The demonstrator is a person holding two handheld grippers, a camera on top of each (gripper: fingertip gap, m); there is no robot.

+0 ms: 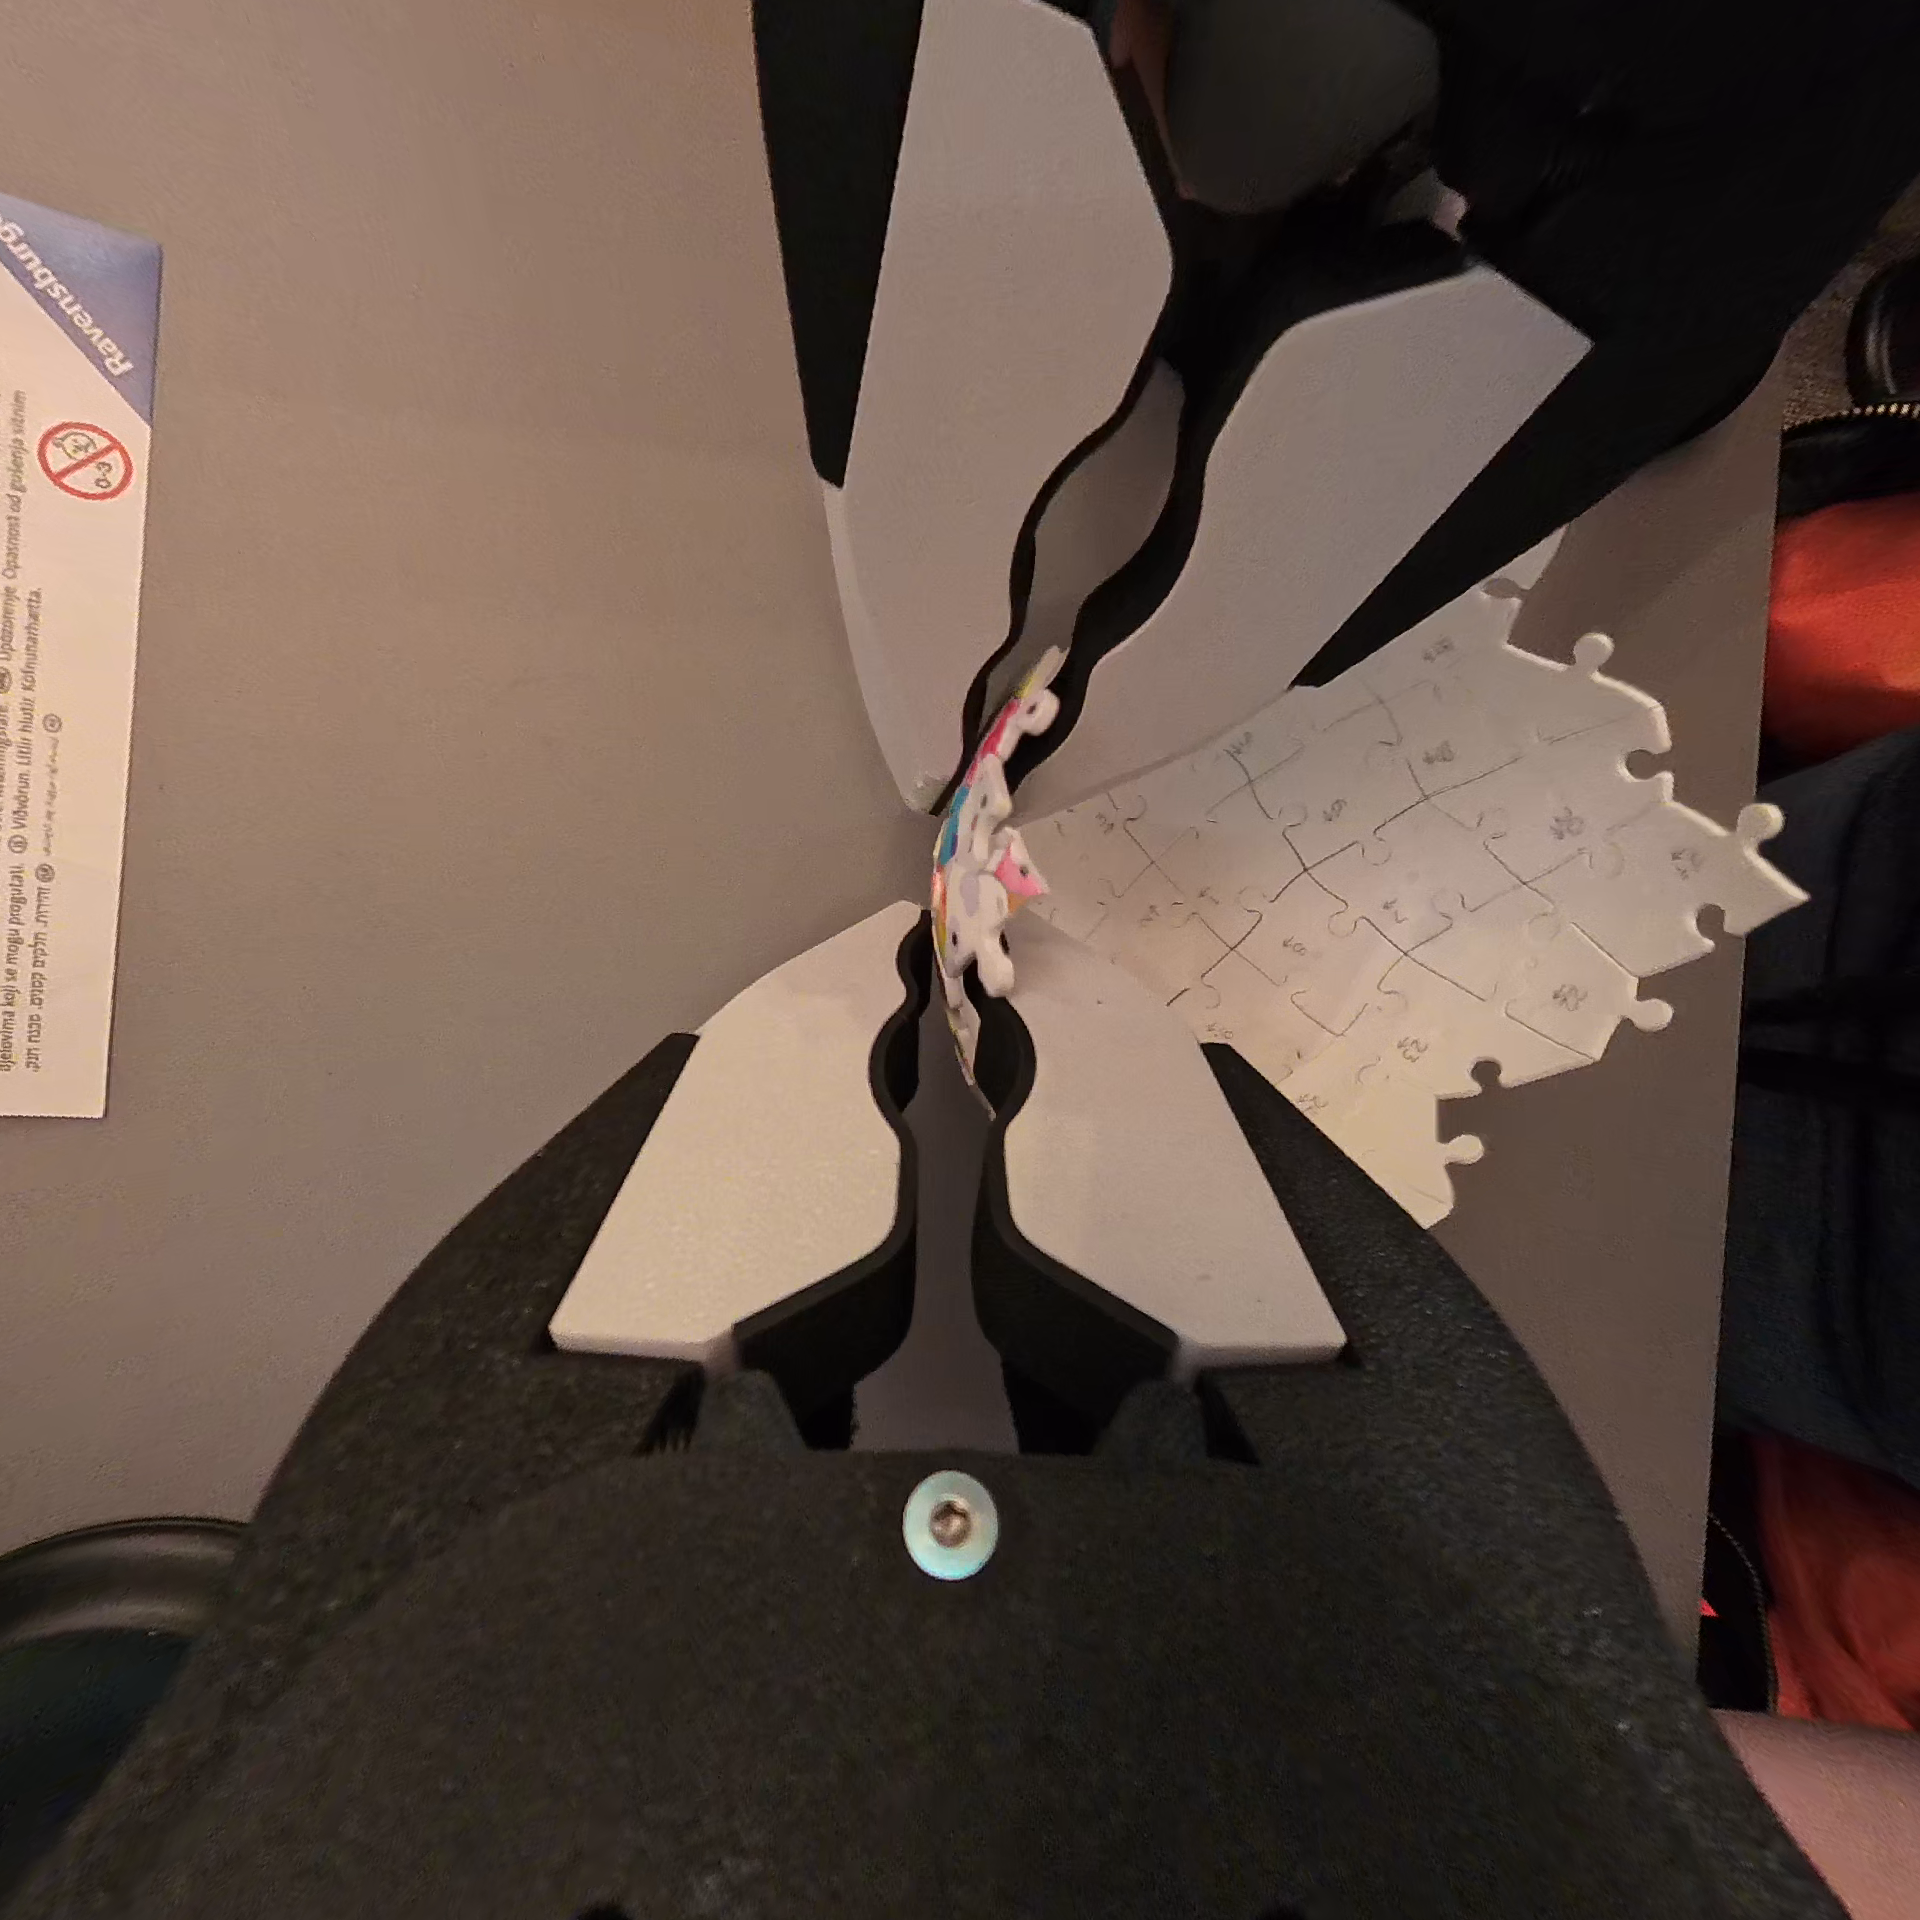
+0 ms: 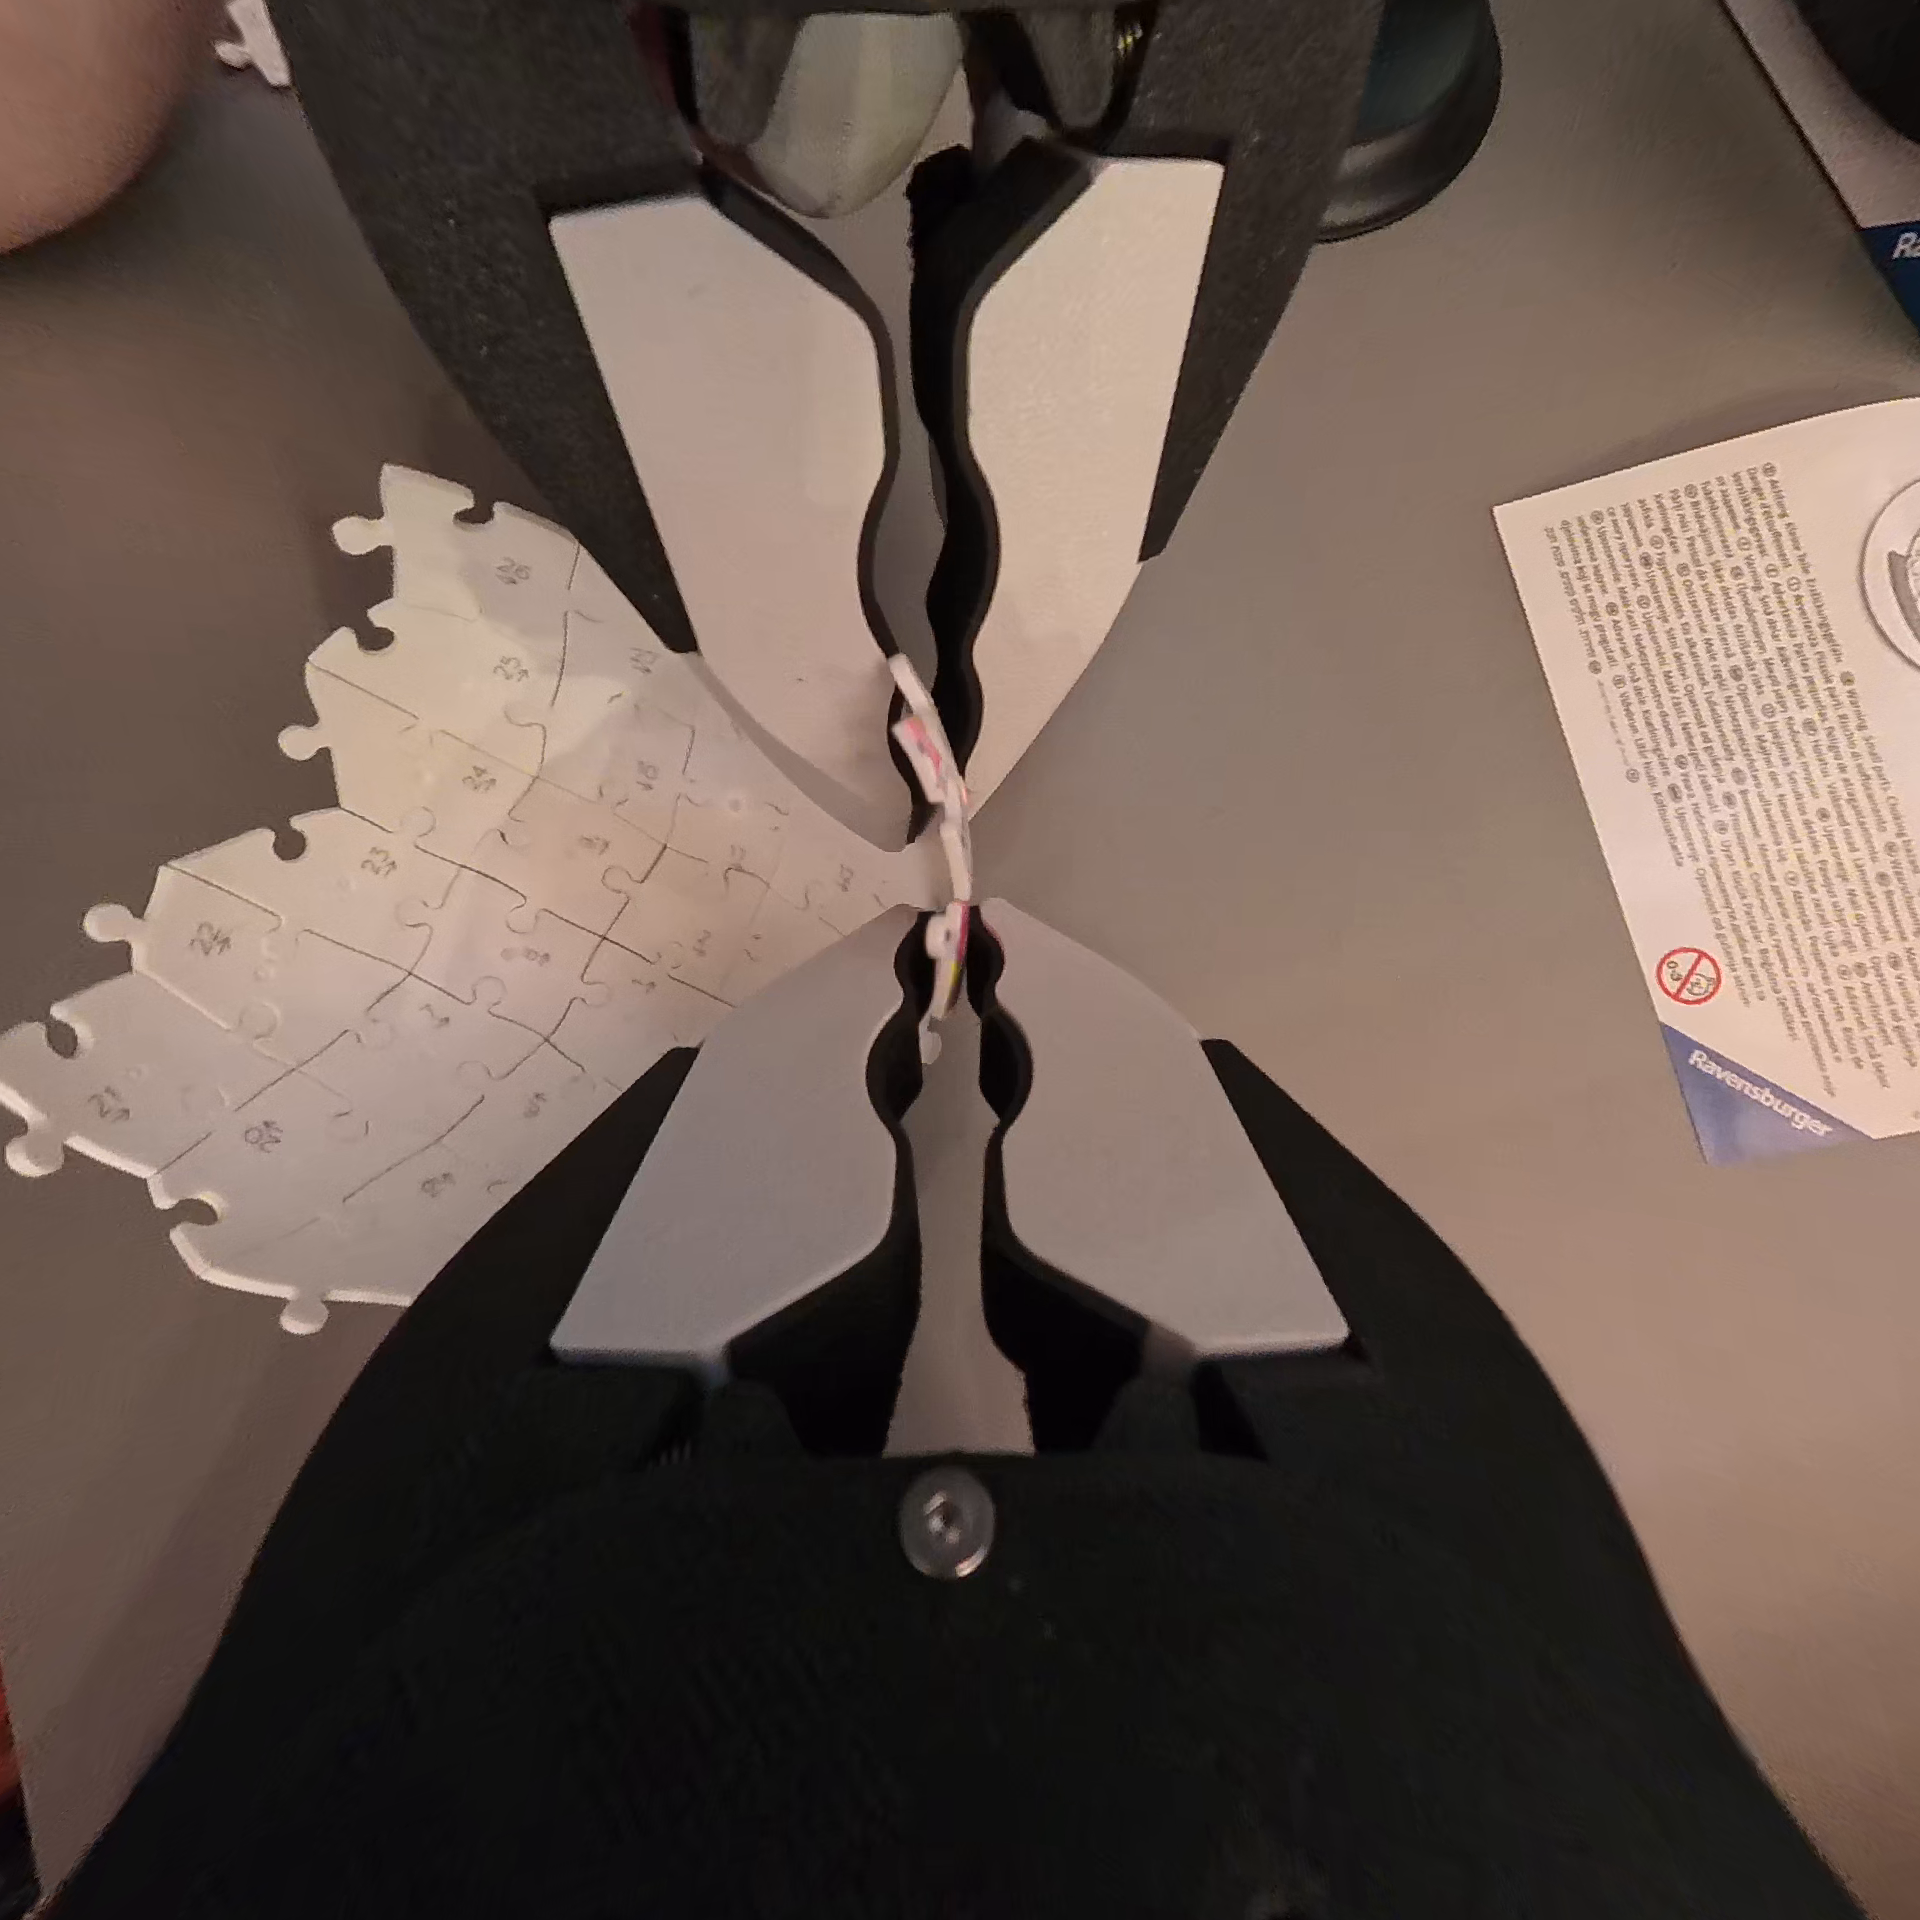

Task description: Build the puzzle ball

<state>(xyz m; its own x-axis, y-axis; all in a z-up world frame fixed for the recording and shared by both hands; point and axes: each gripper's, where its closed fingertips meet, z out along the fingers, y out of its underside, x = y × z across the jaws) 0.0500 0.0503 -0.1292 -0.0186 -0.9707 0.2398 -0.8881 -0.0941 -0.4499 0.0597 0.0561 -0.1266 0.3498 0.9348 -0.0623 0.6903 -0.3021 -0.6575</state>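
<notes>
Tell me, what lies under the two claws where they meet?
Under them lies the joined puzzle section, white back upward, on the grey table. The fingers cover its near edge, so the part there cannot be seen.

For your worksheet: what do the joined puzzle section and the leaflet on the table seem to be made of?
Joined puzzle section: probably rigid plastic, matt white on the back; the sheet curves yet keeps crisp knobs and seams. Leaflet: thin printed paper, smooth, lying flat with sharp corners.
</notes>
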